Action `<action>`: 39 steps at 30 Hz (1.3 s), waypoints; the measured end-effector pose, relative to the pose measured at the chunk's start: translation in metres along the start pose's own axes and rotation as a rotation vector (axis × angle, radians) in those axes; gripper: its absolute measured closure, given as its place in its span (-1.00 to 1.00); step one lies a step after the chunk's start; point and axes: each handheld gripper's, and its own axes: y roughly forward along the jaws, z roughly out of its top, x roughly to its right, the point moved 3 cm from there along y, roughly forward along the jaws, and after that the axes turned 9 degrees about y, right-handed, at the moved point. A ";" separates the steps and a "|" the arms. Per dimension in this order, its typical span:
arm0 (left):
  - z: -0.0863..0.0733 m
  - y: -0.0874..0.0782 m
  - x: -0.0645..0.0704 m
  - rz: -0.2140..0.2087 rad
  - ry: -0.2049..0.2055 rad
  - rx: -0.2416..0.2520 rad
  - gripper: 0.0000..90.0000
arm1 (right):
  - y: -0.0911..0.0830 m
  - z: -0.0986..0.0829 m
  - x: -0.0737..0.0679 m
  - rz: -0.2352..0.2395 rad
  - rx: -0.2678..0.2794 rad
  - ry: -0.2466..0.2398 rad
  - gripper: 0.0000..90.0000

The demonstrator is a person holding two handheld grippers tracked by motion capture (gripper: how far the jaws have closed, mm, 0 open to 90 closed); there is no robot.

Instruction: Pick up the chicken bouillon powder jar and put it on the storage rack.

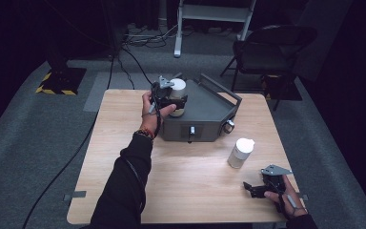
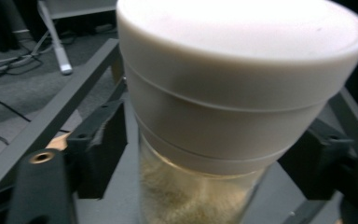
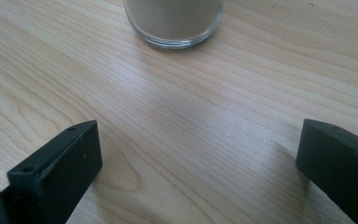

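A glass jar (image 1: 177, 89) with a white lid, holding pale powder, stands at the left end of a dark grey metal box (image 1: 209, 112) at the back of the wooden table. My left gripper (image 1: 176, 101) is shut on its glass body just under the lid; in the left gripper view the jar (image 2: 233, 84) sits between the black fingers (image 2: 95, 154). A second white-lidded jar (image 1: 240, 152) stands upright on the table at the right. My right gripper (image 1: 253, 189) rests open near the front right corner, pointing at that jar's base (image 3: 174, 21), a short way from it.
The grey box has raised rails (image 1: 219, 86) along its back and right, a small handle (image 1: 192, 130) on its front and a round fitting (image 1: 228, 126) at its right corner. A folding chair (image 1: 271, 47) and floor cables (image 1: 138, 38) lie beyond the table.
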 end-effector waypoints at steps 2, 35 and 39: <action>-0.001 0.000 0.001 0.011 -0.007 0.009 -0.71 | 0.000 0.000 0.000 0.000 0.000 0.000 -1.00; 0.000 -0.056 0.019 0.042 0.232 0.060 -0.98 | 0.000 0.000 0.000 0.000 0.000 0.000 -1.00; -0.004 -0.067 0.023 0.015 0.275 0.067 -0.99 | 0.000 0.000 0.000 0.000 0.000 0.000 -1.00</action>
